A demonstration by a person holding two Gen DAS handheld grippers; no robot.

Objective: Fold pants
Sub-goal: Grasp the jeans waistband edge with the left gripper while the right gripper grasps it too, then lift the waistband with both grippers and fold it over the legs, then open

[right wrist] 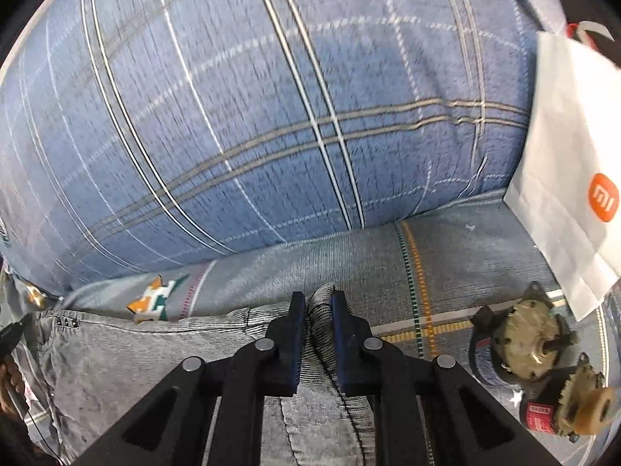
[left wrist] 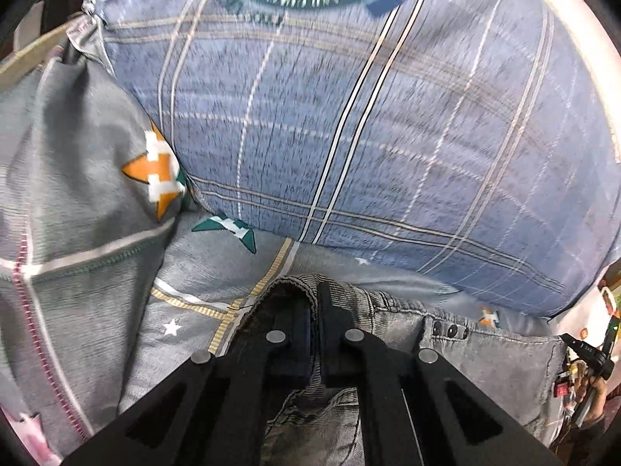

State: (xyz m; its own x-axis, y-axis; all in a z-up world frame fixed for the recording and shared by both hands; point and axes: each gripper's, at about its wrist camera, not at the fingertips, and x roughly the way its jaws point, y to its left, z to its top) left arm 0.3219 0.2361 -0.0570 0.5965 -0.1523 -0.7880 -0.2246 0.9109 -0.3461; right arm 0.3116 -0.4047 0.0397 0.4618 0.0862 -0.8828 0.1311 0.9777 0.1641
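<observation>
Two hand-held grippers clamp the waistband of grey denim pants spread on a bed covered in a grey star-print sheet, just in front of a large blue plaid pillow. The left hand-held gripper is clenched on one waistband corner; the right hand-held gripper pinches a ridge of fabric at the other. The waistband runs side to side between them, facing the pillow, so the legs appear to trail back toward the person. The step looks like the opening lift; the next move calls for carrying both corners together, level and taut. A white paper bag and two small motors lie near the right side.
</observation>
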